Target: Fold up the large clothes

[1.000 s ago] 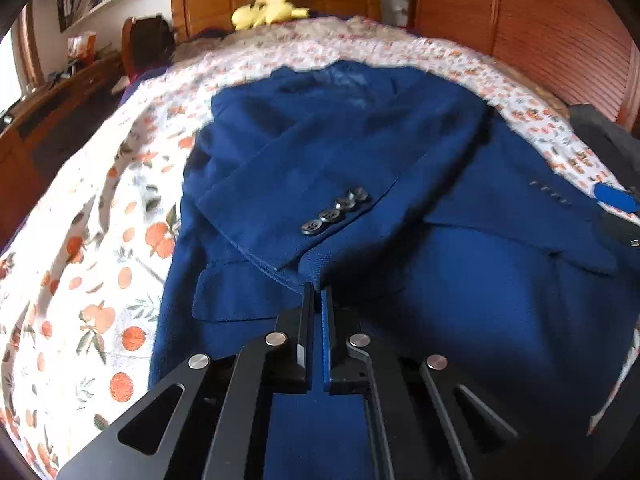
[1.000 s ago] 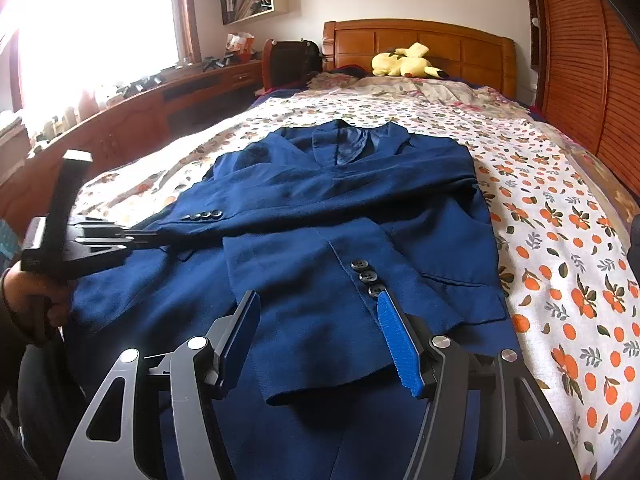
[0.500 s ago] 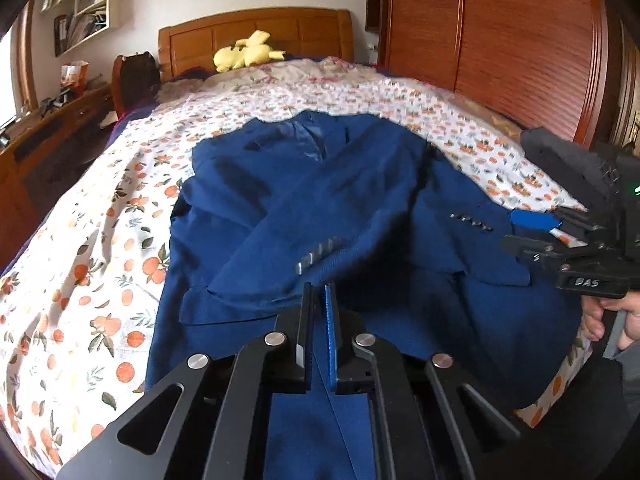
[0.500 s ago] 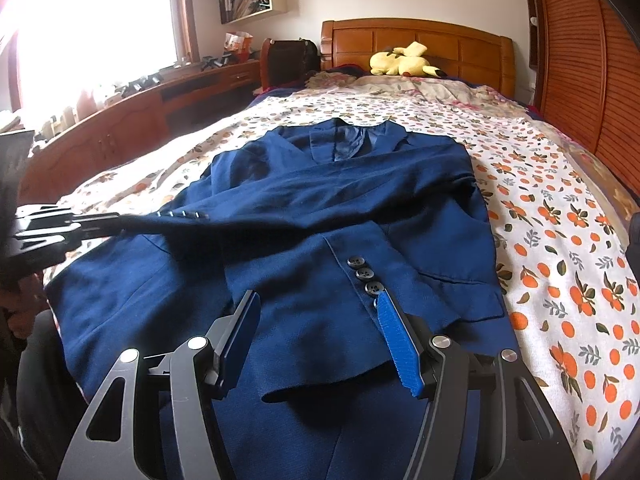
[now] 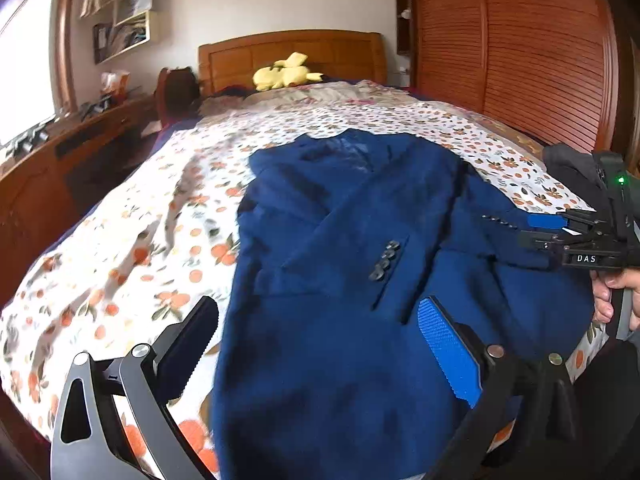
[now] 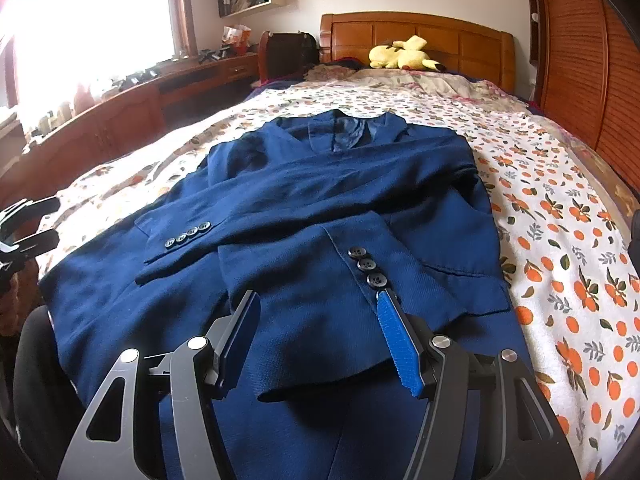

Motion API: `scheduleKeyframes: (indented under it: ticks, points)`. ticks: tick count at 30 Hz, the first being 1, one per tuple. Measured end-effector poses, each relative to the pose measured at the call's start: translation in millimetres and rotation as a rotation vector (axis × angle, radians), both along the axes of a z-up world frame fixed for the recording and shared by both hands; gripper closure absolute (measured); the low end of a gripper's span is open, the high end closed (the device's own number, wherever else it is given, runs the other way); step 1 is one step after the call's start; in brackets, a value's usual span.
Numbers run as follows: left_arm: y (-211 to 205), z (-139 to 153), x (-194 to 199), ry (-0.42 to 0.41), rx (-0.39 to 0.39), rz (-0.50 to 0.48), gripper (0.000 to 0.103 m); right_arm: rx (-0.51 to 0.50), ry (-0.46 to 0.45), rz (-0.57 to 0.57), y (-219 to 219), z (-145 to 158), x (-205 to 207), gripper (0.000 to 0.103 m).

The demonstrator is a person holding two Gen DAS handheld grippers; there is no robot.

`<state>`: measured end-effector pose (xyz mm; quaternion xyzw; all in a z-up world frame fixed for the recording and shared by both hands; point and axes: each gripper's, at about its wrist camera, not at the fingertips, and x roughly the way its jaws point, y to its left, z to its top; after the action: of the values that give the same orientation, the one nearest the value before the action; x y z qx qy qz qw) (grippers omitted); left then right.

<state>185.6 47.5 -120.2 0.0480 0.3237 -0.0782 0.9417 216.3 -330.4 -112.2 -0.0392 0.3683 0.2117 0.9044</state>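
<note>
1. On the bed with the orange-fruit printed white bedspread (image 6: 560, 208) lies the one task item: a dark blue woven suit jacket (image 6: 320, 208), front side up, collar toward the carved wooden headboard (image 6: 416, 44) and hem toward the near edge.

2. Progress, as I read it: both sleeves are already crossed over the chest. The sleeve with the row of small cuff buttons (image 6: 188, 236) lies across the body, and the other cuff (image 6: 368, 268) sits on top, near the middle. So the sleeve-tucking part looks done.

3. What's left, I'd guess: the body still lies at full length, so it needs at least one fold bringing hem toward collar, maybe a second one to make it compact.

4. Tongs: the left gripper (image 5: 320, 360) has its jaws opening, spread wide over the near part of the jacket with nothing pinched between them. The right gripper (image 6: 316, 344) hovers over the lower front with its jaws partly apart, cloth underneath but not clamped as far as I can tell.

5. Counts:
   - jackets: one
   - sleeves folded in: two
   - grippers: two
   - buttons on the crossed cuff: four; on the top cuff: three showing, with maybe another hidden behind the blue pad
   - yellow plush toy (image 6: 404, 56) by the headboard: one
   - hands visible: one, at the right edge of the left wrist view (image 5: 612, 296), holding the right tool.
</note>
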Motion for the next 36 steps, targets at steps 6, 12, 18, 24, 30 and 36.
scheduleKeyframes:
  ticks: [6,12,18,24,30,36]
  points:
    - [25.0,-7.6,-9.8,0.013,-0.011,0.043,0.002,-0.007,-0.004,-0.001,1.5,-0.8,-2.2,0.044]
    - [45.0,-14.5,-16.0,0.022,-0.023,0.075,0.002,-0.03,-0.022,0.005,6.8,8.1,-9.4,0.044]
    - [55.5,-18.4,-20.0,0.027,-0.022,0.09,0.002,-0.064,-0.039,0.017,-3.6,19.4,-24.0,0.044]
    - [61.8,-25.9,-23.4,0.042,-0.039,0.091,0.002,-0.104,-0.001,-0.069,-50.0,15.0,-45.3,0.044]
    - [64.0,-32.9,-23.4,0.053,-0.061,0.081,0.002,-0.12,0.066,-0.161,-94.3,2.9,-66.1,0.044]
    - [67.3,-41.2,-23.0,0.077,-0.077,0.076,0.002,-0.112,0.1,-0.203,-107.8,-5.0,-76.7,0.044]
